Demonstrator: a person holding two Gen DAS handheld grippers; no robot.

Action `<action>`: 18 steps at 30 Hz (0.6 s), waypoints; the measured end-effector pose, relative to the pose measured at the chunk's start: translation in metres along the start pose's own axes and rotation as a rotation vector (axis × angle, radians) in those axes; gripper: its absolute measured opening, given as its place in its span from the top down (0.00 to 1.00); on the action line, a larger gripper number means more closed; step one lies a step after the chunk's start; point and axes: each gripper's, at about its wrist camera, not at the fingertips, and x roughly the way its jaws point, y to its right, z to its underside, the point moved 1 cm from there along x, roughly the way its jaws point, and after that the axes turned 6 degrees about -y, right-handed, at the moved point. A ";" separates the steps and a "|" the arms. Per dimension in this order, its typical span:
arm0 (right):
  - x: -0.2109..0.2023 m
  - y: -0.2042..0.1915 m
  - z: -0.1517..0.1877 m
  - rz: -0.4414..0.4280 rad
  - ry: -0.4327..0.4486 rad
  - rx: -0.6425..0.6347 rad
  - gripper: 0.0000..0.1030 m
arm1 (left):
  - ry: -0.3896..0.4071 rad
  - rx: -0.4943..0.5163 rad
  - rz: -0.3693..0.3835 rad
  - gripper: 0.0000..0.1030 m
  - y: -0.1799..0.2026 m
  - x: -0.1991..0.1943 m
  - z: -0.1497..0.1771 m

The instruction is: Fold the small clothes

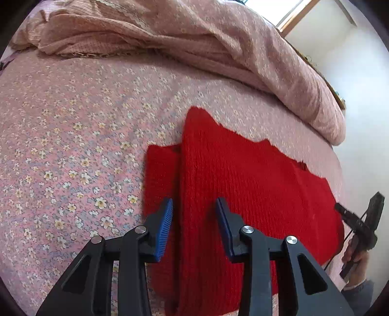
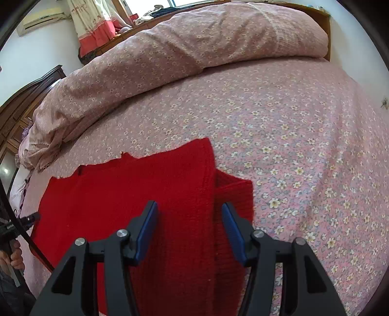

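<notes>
**Red knit on a flowered bed, both grippers parted above it**

Pink bedding printed with small white and yellow flowers (image 1: 73, 145) fills both views and carries everything else.

Nearest the left wrist camera, the left gripper (image 1: 194, 218) stands with its blue-padded fingers (image 1: 165, 228) apart, pressing on nothing. Between them runs a raised fold of the red knitted garment (image 1: 243, 189), and the left pad sits over a narrower strip of the same knit lying at that side. The garment lies flat on the sheet, its far edge ragged in outline. At the right rim of this view a hand (image 1: 353, 252) holds the other black tool by its grip.

From the right wrist camera, the right gripper (image 2: 188, 231) is likewise parted, its pads (image 2: 145, 233) clear of the cloth. The red knit (image 2: 121, 194) lies beneath and between them, one long fold running away from the camera and a smaller flap (image 2: 233, 192) showing at the right of it. At the left rim a hand (image 2: 14, 260) and a dark cable (image 2: 24, 233) show.

Farther off, a bunched quilt (image 2: 170, 60) in the same pink print lies across the bed. Beyond it stand a wooden headboard (image 2: 327, 31), a curtain with a red hem (image 2: 97, 36), a wall air-conditioning unit (image 2: 41, 20) and a bright window (image 1: 274, 9).

No brand, label or readable writing shows anywhere.
</notes>
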 end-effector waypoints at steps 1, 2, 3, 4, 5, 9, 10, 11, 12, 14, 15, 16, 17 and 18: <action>0.000 0.001 -0.001 -0.002 0.003 0.001 0.43 | -0.005 0.006 -0.008 0.71 0.002 0.003 -0.001; -0.002 0.003 -0.002 0.014 0.014 0.003 0.43 | -0.008 0.009 -0.013 0.71 0.003 0.005 -0.002; -0.003 0.003 -0.003 0.035 0.023 -0.001 0.43 | -0.012 0.020 -0.024 0.71 0.004 0.006 -0.001; -0.004 0.004 -0.004 0.046 0.028 -0.007 0.43 | -0.011 0.025 -0.029 0.71 0.005 0.008 -0.001; -0.004 0.004 -0.005 0.054 0.034 -0.010 0.43 | -0.008 0.032 -0.036 0.71 0.006 0.008 -0.001; 0.001 0.008 -0.006 0.043 0.014 0.008 0.43 | 0.001 0.041 -0.045 0.71 0.009 0.010 -0.001; 0.003 0.008 -0.005 0.042 0.008 0.006 0.45 | 0.004 0.042 -0.038 0.76 0.012 0.013 -0.002; 0.004 0.008 -0.006 0.041 0.006 0.004 0.47 | 0.005 0.041 -0.024 0.91 0.015 0.017 -0.004; 0.004 0.007 -0.006 0.042 0.006 0.001 0.49 | -0.003 0.032 0.004 0.95 0.015 0.017 -0.002; 0.004 0.004 -0.006 0.038 0.012 -0.008 0.73 | 0.005 0.025 0.011 0.98 0.016 0.015 0.001; 0.004 0.002 -0.006 0.032 0.013 -0.016 0.80 | 0.014 0.035 0.005 0.98 0.017 0.013 0.003; 0.004 0.001 -0.006 0.033 0.015 -0.023 0.86 | 0.017 0.040 0.002 0.98 0.017 0.011 0.005; 0.003 -0.002 -0.006 0.046 0.027 -0.035 0.87 | 0.021 0.044 0.003 0.98 0.017 0.009 0.007; 0.002 -0.004 -0.006 0.057 0.040 -0.044 0.88 | 0.023 0.042 0.008 0.98 0.017 0.007 0.010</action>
